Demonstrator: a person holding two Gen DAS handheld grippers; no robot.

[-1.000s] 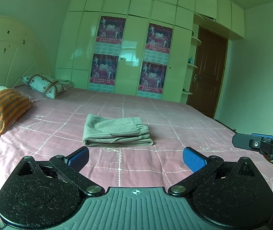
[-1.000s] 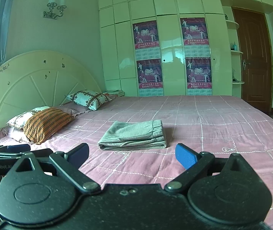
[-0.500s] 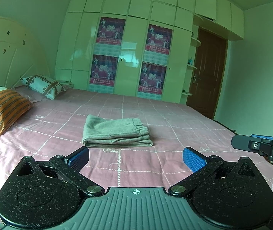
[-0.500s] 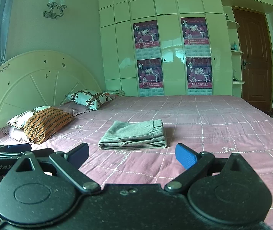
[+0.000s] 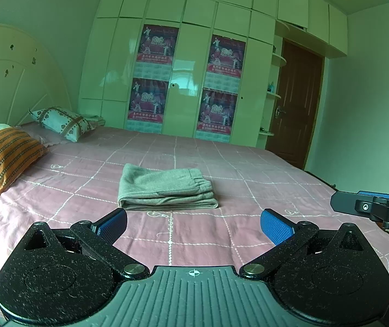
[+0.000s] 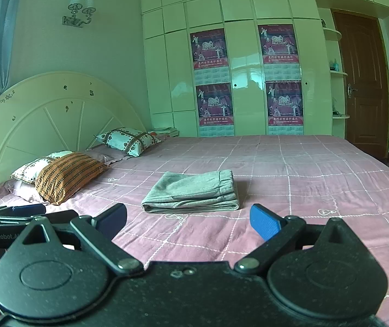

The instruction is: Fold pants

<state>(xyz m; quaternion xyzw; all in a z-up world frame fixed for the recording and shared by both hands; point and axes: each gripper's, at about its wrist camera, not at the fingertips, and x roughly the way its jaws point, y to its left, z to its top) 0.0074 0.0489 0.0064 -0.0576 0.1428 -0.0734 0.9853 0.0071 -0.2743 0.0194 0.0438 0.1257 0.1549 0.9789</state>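
Grey pants (image 5: 165,188) lie folded into a neat rectangle on the pink checked bedspread (image 5: 249,169), waistband on top at the right. They also show in the right wrist view (image 6: 194,192). My left gripper (image 5: 193,224) is open and empty, held back from the pants above the near part of the bed. My right gripper (image 6: 189,220) is open and empty too, at a similar distance. The right gripper's body shows at the right edge of the left wrist view (image 5: 374,208); the left gripper's body shows at the left edge of the right wrist view (image 6: 11,223).
An orange striped pillow (image 6: 69,175) and patterned pillows (image 6: 129,140) lie at the rounded headboard (image 6: 44,114) on the left. A white wardrobe with posters (image 6: 246,81) stands behind the bed. A brown door (image 6: 363,81) is at the far right.
Almost nothing. Both grippers stay open and hold nearly still; the folded pants have not moved.
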